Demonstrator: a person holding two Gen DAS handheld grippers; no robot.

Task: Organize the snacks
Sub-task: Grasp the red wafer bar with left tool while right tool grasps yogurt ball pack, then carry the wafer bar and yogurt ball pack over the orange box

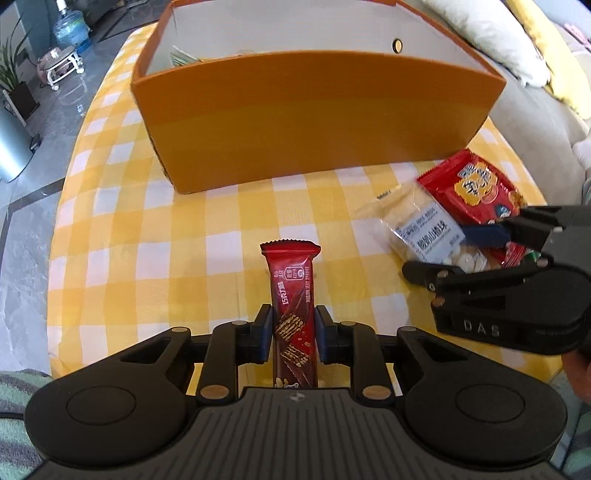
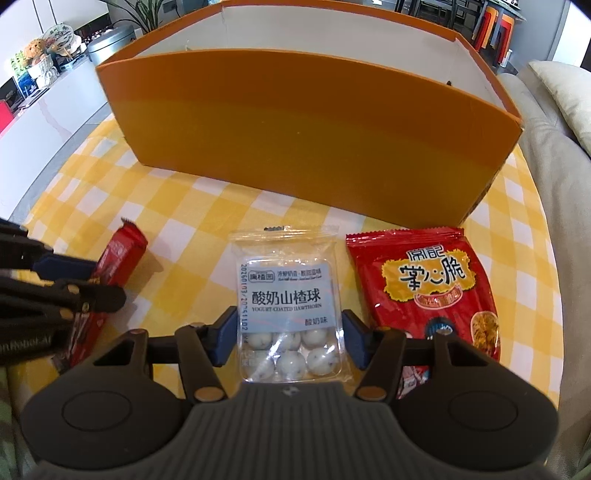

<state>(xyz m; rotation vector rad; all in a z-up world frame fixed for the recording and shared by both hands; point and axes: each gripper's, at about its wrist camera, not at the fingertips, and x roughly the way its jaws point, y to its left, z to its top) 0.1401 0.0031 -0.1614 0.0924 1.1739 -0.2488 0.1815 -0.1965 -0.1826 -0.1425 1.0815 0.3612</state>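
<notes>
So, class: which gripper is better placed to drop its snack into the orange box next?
Left, probably. The left gripper is already shut on the chocolate wafer bar, facing the orange box. The right gripper only straddles the hawthorn ball bag, not yet clamped.

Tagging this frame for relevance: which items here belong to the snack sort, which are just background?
In play:
red wafer bar, left gripper shut on it
clear hawthorn-ball bag, between the right gripper fingers
red crisp packet
orange box

Background:
checked cloth
water jug
cushion
</notes>
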